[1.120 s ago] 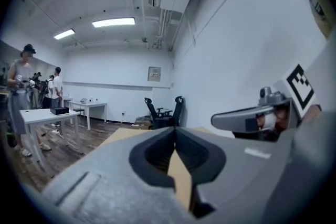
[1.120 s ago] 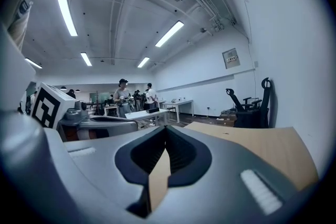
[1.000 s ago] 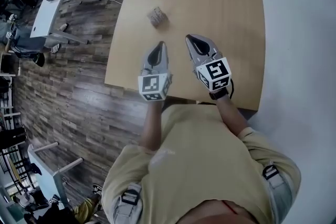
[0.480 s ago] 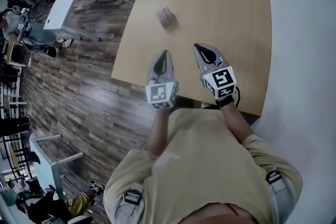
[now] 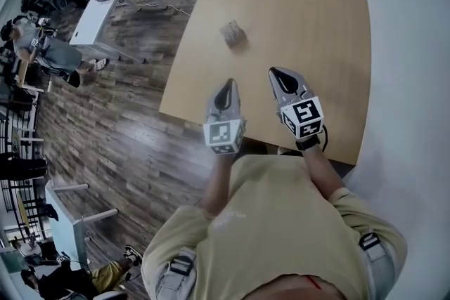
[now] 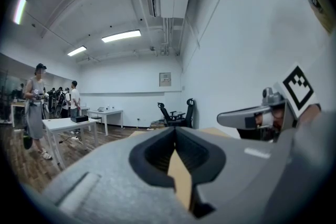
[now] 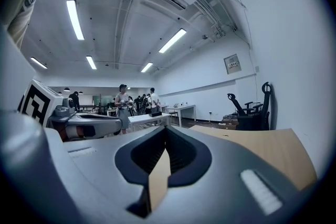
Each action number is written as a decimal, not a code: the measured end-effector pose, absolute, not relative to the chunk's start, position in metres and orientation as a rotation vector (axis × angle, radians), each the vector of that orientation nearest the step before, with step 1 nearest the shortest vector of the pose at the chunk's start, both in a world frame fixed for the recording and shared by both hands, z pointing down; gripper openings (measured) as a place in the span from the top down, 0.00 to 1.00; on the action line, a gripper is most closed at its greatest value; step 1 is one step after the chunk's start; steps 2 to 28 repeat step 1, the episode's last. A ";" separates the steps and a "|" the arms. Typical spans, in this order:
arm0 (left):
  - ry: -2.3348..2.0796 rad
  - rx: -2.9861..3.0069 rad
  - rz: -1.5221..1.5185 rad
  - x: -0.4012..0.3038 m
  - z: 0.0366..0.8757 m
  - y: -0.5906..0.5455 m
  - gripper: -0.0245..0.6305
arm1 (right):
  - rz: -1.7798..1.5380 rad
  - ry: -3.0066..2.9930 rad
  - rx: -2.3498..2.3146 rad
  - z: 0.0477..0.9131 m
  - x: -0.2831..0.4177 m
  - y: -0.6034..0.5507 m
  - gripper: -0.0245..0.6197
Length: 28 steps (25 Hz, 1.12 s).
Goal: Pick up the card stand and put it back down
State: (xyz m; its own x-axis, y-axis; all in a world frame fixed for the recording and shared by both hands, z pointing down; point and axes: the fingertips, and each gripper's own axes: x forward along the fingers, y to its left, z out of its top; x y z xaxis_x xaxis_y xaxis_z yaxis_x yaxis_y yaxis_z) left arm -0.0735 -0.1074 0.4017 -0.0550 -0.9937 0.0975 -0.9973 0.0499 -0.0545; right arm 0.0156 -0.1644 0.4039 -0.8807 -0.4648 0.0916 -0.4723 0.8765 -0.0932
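- The left claw [image 5: 228, 85] is hovering over the near edge of the bench [image 5: 316, 24], clenched shut on nothing.
- The right claw [image 5: 278, 74] is hovering beside it, likewise clenched and empty.
- The card stand [image 5: 233, 32] is sitting on the bench well ahead of the left claw, and ahead-left of the right claw.

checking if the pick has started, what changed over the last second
Mostly the head camera shifted: the table sits further right in view. The left hand-held gripper and right hand-held gripper seem drawn back slightly toward the person. Nothing taken hold of or let go. The card stand lies untouched in its place; both sets of jaws remain shut and empty.
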 end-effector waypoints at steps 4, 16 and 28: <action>-2.250 2.141 0.164 -0.074 0.402 -0.108 0.96 | 0.179 -2.976 0.748 0.405 0.016 -0.166 0.96; -2.250 2.141 0.164 -0.074 0.402 -0.108 0.96 | 0.179 -2.976 0.748 0.405 0.016 -0.166 0.96; -2.250 2.141 0.164 -0.074 0.402 -0.108 0.96 | 0.179 -2.976 0.748 0.405 0.016 -0.166 0.96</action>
